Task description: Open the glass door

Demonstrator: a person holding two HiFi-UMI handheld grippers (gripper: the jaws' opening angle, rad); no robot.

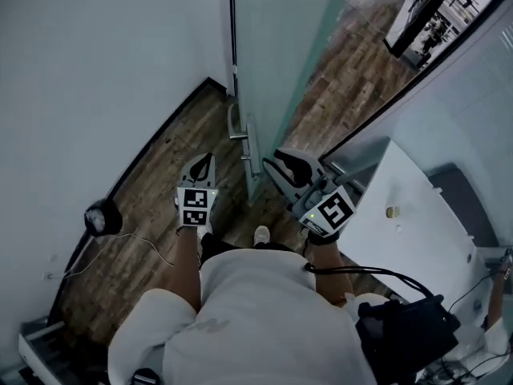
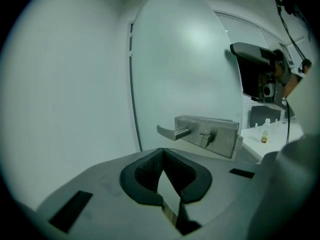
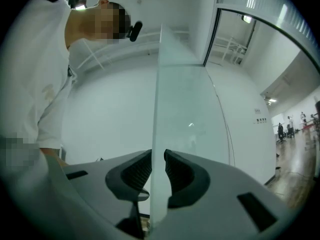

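Two handheld grippers at a glass door standing ajar.
The right gripper clamps the door's free edge between its pads. The left gripper is closed and empty, with the lever handle just ahead.

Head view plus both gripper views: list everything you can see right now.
glass door: one, frosted pale green, ajar, edge-on ahead
door handle: one, silver lever on a metal lock plate, near the door's free edge
wall: one, white, left of the door
floor: dark wood planks, underfoot
round device: one, black, on the floor by the left wall, thin cable trailing
table: one, white, right
small bottle: one, pale, on the table
left gripper: one, grey, jaws together, empty, facing the handle
right gripper: one, grey, jaws closed on the door's free edge
person: one, white shirt, bottom of head view
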